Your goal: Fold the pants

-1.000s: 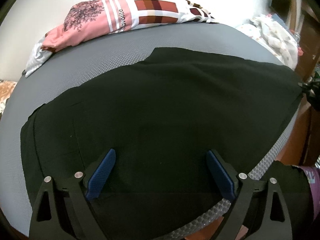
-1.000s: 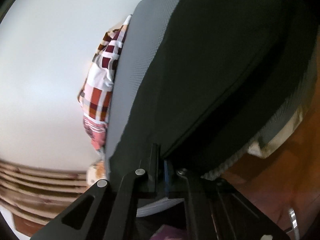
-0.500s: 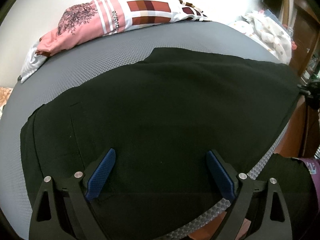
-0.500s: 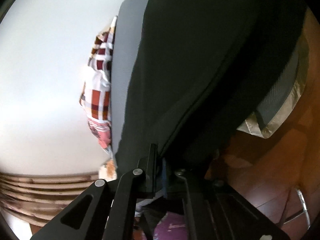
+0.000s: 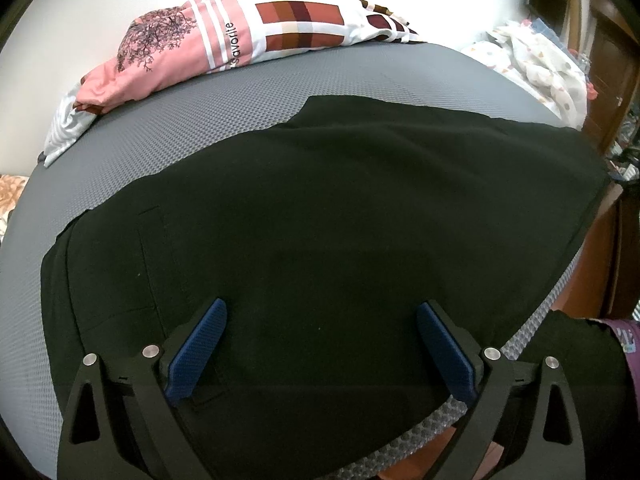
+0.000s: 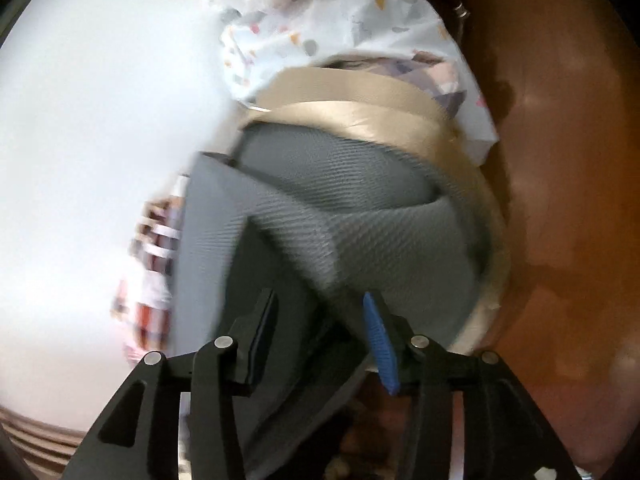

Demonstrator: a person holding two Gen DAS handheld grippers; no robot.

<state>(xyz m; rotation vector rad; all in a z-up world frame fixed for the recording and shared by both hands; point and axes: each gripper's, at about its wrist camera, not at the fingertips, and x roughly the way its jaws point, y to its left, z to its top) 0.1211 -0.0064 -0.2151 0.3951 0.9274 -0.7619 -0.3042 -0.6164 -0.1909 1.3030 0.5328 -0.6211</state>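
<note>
Your left hand-held gripper (image 5: 320, 344) hovers over the pants (image 5: 320, 232) with its blue pads (image 5: 196, 348) spread wide apart, one on each side of a broad stretch of black cloth. Nothing is pinched between them. The pants lie flat on the grey mattress (image 5: 200, 120) directly ahead of and beneath this hand-held gripper, spreading away to both sides. Off to its right the cloth reaches the edge of the bed and drops over it. Beyond the pants, at the far side of the mattress, a pink and checked pillow (image 5: 240, 40) rests against the wall, and farther right a white spotted sheet (image 5: 540, 60) is bunched up.

Your right hand-held gripper (image 6: 320, 320) is opening its jaws. The picture here is blurred, but the pads (image 6: 378, 344) stand clearly apart. A dark strip of cloth shows in the gap between them; you cannot tell whether it touches either pad, and neither pad presses on it. Ahead of this hand-held gripper is the corner of the grey mattress, with a beige layer (image 6: 360, 112) under it and the white spotted sheet above that. To its right is the brown wooden floor (image 6: 560, 160).
</note>
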